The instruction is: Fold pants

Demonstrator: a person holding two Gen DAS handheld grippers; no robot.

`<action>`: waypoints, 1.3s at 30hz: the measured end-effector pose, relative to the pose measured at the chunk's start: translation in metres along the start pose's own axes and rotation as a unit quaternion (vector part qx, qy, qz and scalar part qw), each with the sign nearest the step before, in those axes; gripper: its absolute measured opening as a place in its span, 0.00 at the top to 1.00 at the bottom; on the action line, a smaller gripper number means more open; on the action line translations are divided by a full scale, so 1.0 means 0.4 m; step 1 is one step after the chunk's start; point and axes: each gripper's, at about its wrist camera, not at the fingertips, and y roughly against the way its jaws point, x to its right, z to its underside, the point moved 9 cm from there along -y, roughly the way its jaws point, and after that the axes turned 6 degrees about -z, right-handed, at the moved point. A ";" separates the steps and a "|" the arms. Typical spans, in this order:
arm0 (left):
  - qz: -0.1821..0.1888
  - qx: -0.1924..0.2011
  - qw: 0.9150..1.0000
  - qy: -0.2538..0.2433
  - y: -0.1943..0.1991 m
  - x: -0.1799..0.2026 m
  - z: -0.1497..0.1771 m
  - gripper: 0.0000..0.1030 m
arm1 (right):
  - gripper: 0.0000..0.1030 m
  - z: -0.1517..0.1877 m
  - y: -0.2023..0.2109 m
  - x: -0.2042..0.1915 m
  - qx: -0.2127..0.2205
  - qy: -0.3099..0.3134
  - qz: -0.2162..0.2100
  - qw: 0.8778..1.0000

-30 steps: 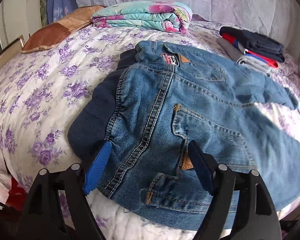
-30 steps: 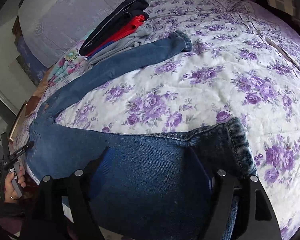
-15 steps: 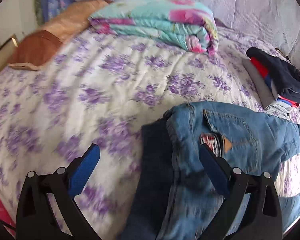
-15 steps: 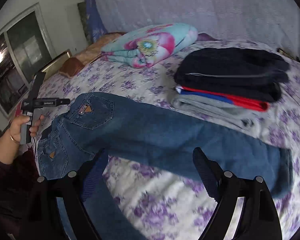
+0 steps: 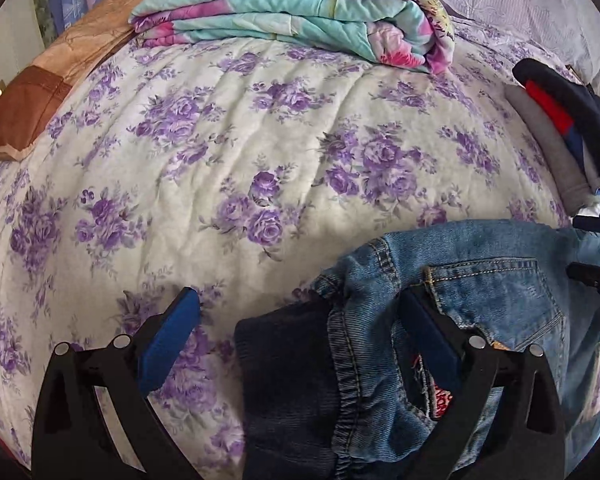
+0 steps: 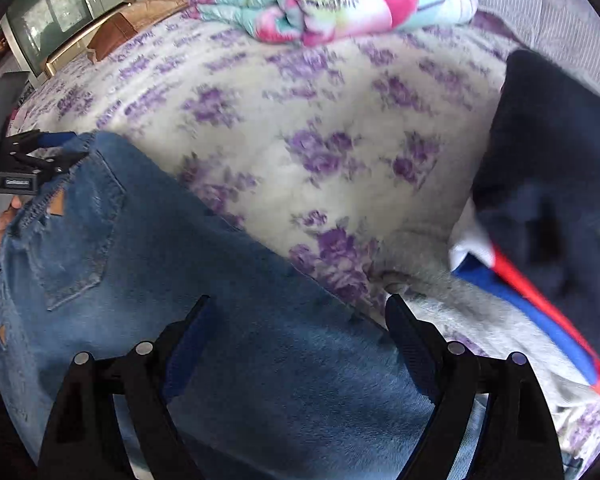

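Blue jeans lie spread on the bed. In the left wrist view their waistband and back pocket (image 5: 480,296) show at the lower right, with a dark knit lining (image 5: 284,380) at the waist. My left gripper (image 5: 300,320) is open over the waistband corner. In the right wrist view a jeans leg (image 6: 228,320) runs under my open right gripper (image 6: 300,320). The left gripper (image 6: 40,152) shows there at the waistband, far left. The right gripper's fingers (image 5: 596,276) show at the right edge of the left wrist view.
The bed has a white quilt with purple flowers (image 5: 260,140). A folded teal and pink blanket (image 5: 300,8) and a brown pillow (image 5: 40,92) lie at the head. A stack of folded clothes (image 6: 548,184) sits right of the jeans leg.
Both grippers have moved forward and closer to the jeans. The left now sits at the waistband corner, the right over the leg beside the clothes stack. Both stay open.
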 end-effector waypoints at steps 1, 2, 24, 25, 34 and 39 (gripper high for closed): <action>-0.003 0.006 1.000 -0.006 0.003 0.004 -0.002 0.13 | 0.16 0.000 0.001 -0.003 0.009 0.001 -0.005 1.000; 0.007 0.013 1.000 -0.016 0.009 0.016 -0.005 0.22 | 0.27 0.000 0.007 -0.007 0.016 0.006 -0.012 1.000; 0.114 0.149 0.979 -0.080 0.486 -0.057 0.243 0.23 | 0.95 0.446 0.456 -0.462 0.144 0.093 -0.110 0.979; 0.131 0.133 0.980 -0.064 0.485 -0.072 0.286 0.23 | 0.95 0.482 0.422 -0.472 0.138 0.080 -0.122 0.980; 0.304 0.063 0.945 0.098 0.498 -0.027 0.463 0.17 | 0.95 0.571 0.327 -0.454 0.172 0.018 -0.131 0.976; 0.348 0.044 0.919 0.181 0.466 0.016 0.412 0.13 | 0.94 0.567 0.309 -0.459 0.177 0.028 -0.122 0.976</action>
